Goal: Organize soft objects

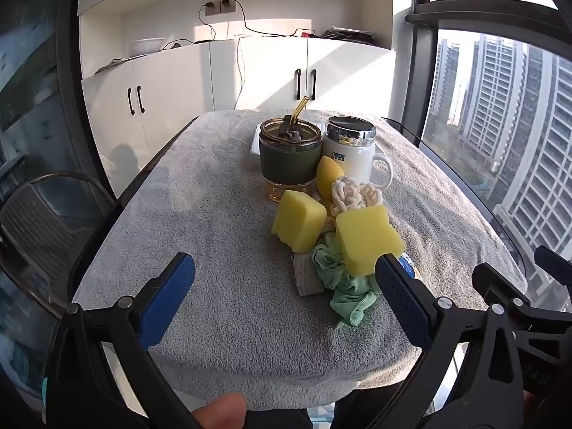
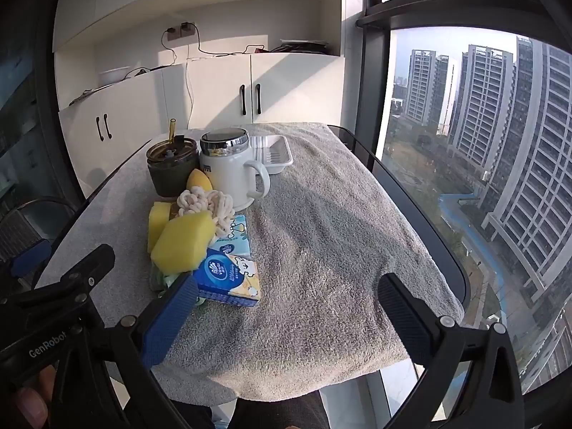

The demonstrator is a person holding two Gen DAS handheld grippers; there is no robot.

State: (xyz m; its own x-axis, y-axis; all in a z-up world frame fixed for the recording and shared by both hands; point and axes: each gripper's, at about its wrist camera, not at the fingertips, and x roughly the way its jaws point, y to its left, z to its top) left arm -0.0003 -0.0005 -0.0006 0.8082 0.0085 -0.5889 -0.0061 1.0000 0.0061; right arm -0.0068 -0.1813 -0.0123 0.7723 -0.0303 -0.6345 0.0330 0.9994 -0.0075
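Sponges, two yellow ones (image 1: pixel 298 225) (image 1: pixel 366 237), sit in a pile on the grey towel (image 1: pixel 214 196) with a cream rope knot (image 1: pixel 354 193), a green cloth (image 1: pixel 343 279) and tissue packs (image 2: pixel 228 277), just before a white mug (image 2: pixel 228 175) and a dark tumbler (image 1: pixel 289 153). Left gripper (image 1: pixel 286 286) and right gripper (image 2: pixel 286 296) both gape wide, holding nothing; a folded beige cloth (image 1: pixel 307 275), perhaps, lies beneath.

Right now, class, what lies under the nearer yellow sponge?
The nearer yellow sponge rests on a crumpled green cloth and tissue packs. Whatever lies beneath those is covered.
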